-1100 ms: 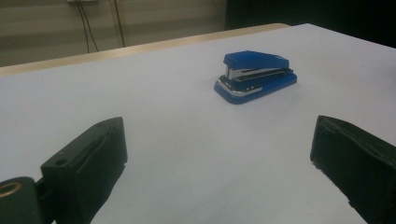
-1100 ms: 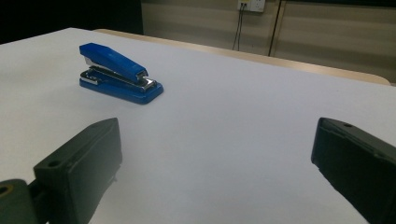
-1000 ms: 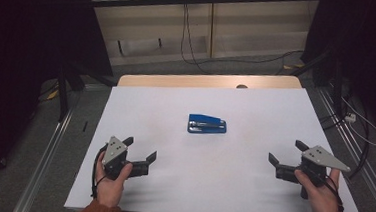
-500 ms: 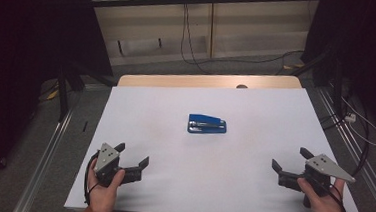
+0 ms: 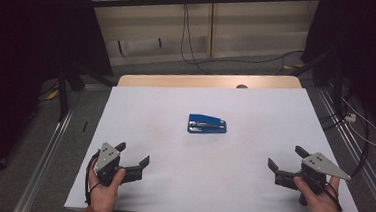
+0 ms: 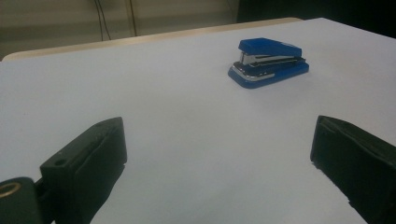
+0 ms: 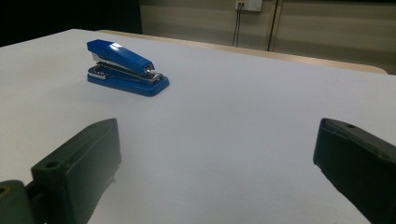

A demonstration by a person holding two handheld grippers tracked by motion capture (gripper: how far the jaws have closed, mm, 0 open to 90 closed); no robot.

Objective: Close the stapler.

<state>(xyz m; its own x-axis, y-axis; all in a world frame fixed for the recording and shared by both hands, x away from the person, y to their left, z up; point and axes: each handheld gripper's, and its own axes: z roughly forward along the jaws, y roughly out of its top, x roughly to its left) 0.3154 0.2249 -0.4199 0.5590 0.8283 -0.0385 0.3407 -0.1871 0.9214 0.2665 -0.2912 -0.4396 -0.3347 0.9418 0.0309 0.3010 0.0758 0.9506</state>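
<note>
one blue stapler (image 5: 207,124); two grippers: left gripper (image 5: 133,158), right gripper (image 5: 285,162); one white table (image 5: 250,190).

Lab-like test room, white table (image 5: 140,117) on a metal frame (image 5: 47,151), cables (image 5: 191,31) hanging down a bare panelled wall (image 5: 246,30), black curtains (image 5: 30,35) at both sides

Black two-jaw left gripper (image 5: 133,160) and right gripper (image 5: 284,164), grey triangular top plates, rust-orange sleeves.

stapler (image 5: 207,124) mid-table (image 5: 276,107), between both tongs
</note>
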